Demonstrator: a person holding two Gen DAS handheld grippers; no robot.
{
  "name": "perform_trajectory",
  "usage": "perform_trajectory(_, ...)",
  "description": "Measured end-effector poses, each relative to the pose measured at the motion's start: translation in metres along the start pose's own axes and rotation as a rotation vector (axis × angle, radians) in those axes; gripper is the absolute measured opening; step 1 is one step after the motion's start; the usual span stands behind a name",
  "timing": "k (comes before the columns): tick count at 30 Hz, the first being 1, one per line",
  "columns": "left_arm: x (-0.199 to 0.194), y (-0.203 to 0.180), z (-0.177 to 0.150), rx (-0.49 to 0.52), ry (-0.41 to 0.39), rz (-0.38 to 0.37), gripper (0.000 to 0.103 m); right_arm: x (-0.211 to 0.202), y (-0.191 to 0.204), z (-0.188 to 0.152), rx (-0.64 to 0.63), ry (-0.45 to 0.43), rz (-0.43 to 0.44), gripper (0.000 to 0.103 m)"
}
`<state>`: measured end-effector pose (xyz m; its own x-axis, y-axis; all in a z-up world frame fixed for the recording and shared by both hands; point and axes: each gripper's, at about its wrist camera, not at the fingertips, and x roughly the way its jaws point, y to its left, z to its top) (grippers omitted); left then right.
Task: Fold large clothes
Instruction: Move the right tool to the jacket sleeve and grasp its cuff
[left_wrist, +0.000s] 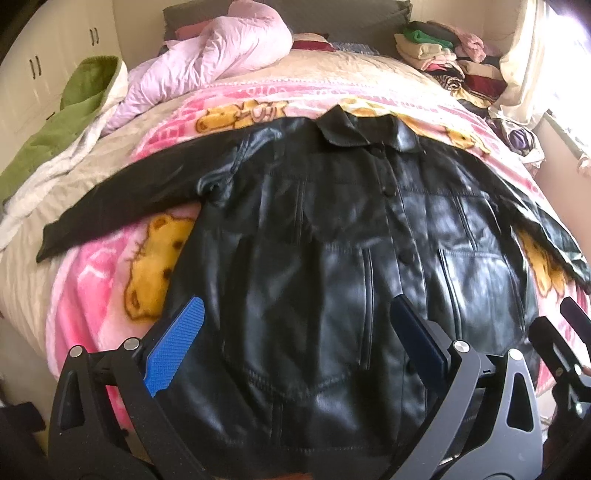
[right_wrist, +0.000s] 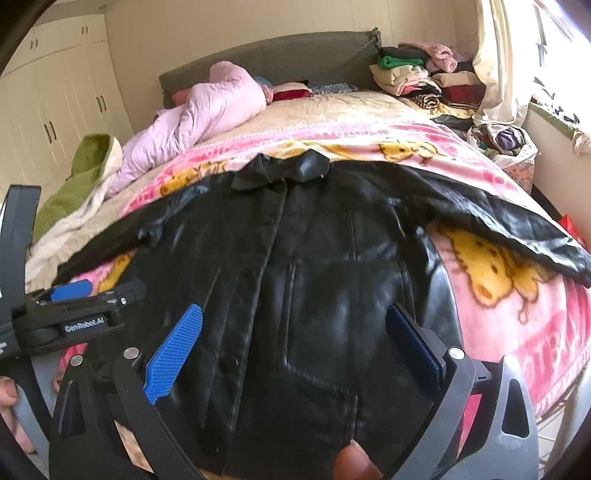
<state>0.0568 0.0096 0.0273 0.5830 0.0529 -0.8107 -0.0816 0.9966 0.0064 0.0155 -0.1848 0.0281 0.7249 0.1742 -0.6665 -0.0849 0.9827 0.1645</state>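
- The hem of the one black leather jacket (left_wrist: 332, 229) was cut off at the bottom edge of both views, behind the gripper frames.
- It lay buttoned and face up on the pink bear blanket (left_wrist: 92, 295), both sleeves spread outward.
- Two grippers: the left gripper (left_wrist: 295, 325) and the right gripper (right_wrist: 293, 330) each hung above it, fingers wide apart, holding nothing.
- One blurred fingertip (right_wrist: 354, 465) intruded below.
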Motion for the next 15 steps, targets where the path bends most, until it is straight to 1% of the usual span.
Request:
perform_trajectory(9, 0.009, -0.009, 0.036, 0.006, -0.013, 0.023, 0.095, 0.011, -0.009, 0.041, 0.013, -0.034, 0.016, 0.099)
perform_trajectory(15, 0.018, -0.021, 0.063, 0.016, -0.022, 0.009, 0.095, 0.022, -0.023, 0.069, 0.054, -0.056, 0.025, 0.099)
